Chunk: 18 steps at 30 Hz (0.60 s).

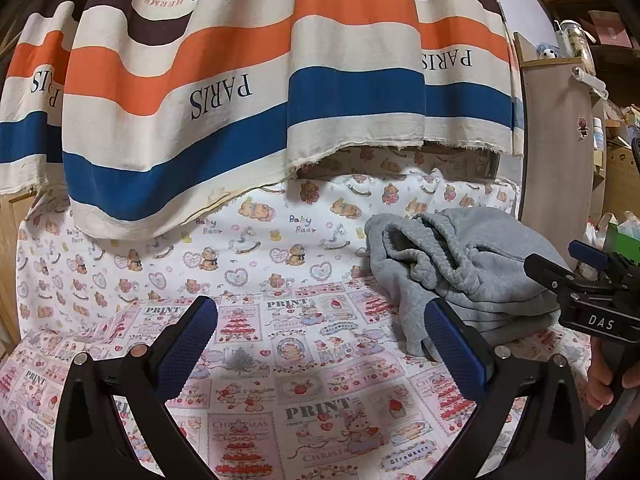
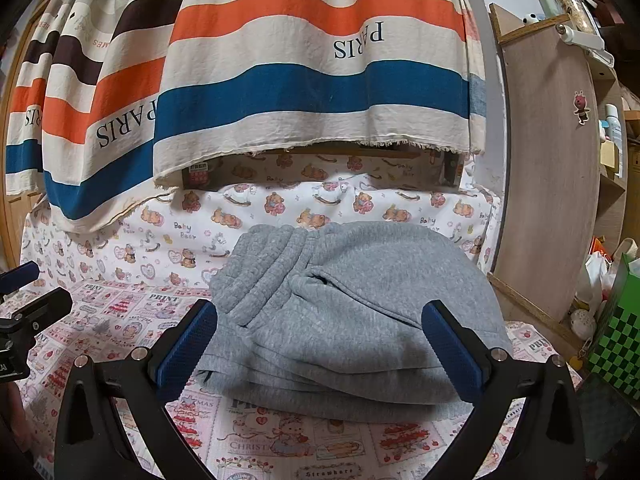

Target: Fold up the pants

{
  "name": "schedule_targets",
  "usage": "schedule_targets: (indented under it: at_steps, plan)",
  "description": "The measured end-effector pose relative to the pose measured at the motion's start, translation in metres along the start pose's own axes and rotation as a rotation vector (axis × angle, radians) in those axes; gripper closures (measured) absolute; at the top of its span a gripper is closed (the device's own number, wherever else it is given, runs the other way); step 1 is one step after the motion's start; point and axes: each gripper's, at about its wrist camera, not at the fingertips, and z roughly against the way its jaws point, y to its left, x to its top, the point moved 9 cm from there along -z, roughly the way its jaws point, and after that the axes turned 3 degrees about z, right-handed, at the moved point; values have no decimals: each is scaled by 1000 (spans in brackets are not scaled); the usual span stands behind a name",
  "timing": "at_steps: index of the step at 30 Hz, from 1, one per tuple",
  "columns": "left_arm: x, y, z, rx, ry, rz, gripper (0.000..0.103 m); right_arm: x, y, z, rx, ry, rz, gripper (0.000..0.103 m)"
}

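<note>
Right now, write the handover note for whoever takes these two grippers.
Left gripper: open, empty, hovering over the printed cloth, with the pants off to its right.
Right gripper: open, empty, pointed straight at the pants, its fingers to either side of the near edge, not clamped on it.
Grey pants: lying in a thick stacked bundle on the printed cloth, waistband on the far left side, several layers showing along the near edge.
Done: the pants look folded into a compact pile.
Left: perhaps only tidying; the top is still rumpled and a loose bit sticks out at the left side.
</note>
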Motion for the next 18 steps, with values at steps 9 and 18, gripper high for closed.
schedule_targets:
  at_steps: [9, 18]
  plan:
    - [0, 1, 0, 3, 0, 3, 0, 0, 0, 0, 0, -1, 0, 0]
    - [0, 1, 0, 3, 1, 2, 0, 0, 0, 0, 0, 0, 0, 0]
